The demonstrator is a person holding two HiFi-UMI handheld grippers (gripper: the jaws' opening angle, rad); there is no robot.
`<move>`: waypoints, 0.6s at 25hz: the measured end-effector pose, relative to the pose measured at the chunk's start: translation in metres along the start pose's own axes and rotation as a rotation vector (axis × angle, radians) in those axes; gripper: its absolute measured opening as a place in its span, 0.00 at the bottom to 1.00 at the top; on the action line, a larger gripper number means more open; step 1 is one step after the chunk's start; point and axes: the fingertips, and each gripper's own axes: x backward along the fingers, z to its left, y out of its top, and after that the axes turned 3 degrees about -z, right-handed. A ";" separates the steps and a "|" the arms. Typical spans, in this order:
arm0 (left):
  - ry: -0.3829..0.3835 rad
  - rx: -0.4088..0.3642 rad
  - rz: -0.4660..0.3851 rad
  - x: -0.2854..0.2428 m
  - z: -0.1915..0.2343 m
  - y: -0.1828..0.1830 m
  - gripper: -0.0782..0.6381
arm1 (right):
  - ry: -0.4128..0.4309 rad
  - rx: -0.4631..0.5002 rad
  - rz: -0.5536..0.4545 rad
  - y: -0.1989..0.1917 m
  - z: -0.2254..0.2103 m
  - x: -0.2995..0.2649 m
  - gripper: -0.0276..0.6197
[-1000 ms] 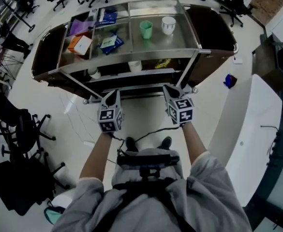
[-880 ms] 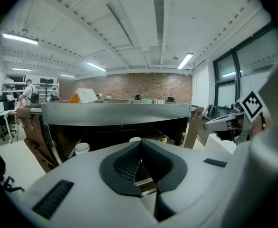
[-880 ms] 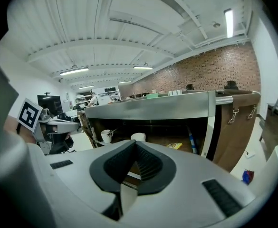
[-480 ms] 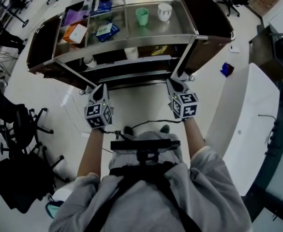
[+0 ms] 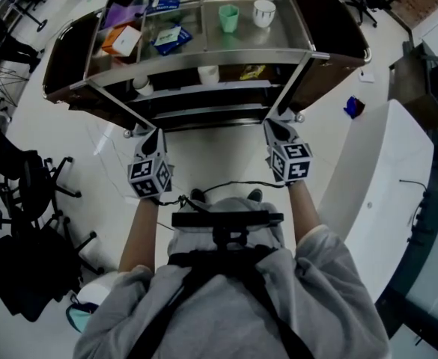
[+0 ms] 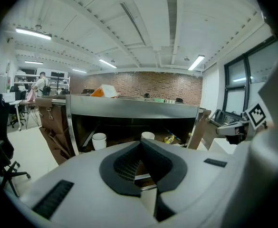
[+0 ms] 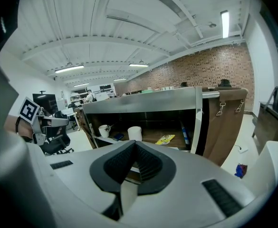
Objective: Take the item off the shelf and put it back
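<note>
The white cup (image 5: pixel 208 74) sits untouched on the steel cart's middle shelf (image 5: pixel 226 87) at twelve o'clock. The left gripper (image 5: pixel 153 134) and right gripper (image 5: pixel 277 126), both closed and empty, hover short of it. Nothing has begun, I'd say.

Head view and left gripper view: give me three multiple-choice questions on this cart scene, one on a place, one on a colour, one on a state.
1. Where does the yellow packet lie?
A on the floor
B on the shelf under the top tier
C on the top tier

2. What colour is the cup next to the white cup on the top tier?
A red
B green
C black

3. How do the jaws of the left gripper stand?
A together, nothing between them
B wide apart
C closed on a cup

Answers:
1 B: the head view shows it below the steel tier.
2 B: it is plainly green in the head view.
3 A: the pads meet in the left gripper view.
</note>
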 end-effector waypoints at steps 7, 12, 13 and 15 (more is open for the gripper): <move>0.015 0.002 0.009 0.009 0.010 -0.004 0.12 | 0.001 0.006 -0.002 0.000 0.004 0.001 0.05; 0.014 -0.001 0.024 0.011 0.009 -0.008 0.12 | -0.001 0.008 -0.003 -0.002 0.005 0.003 0.05; 0.015 0.001 0.026 0.012 0.008 -0.008 0.12 | -0.001 0.008 -0.004 -0.002 0.006 0.003 0.05; 0.013 0.010 0.027 0.011 0.009 -0.010 0.12 | -0.001 0.007 -0.004 -0.003 0.006 0.003 0.05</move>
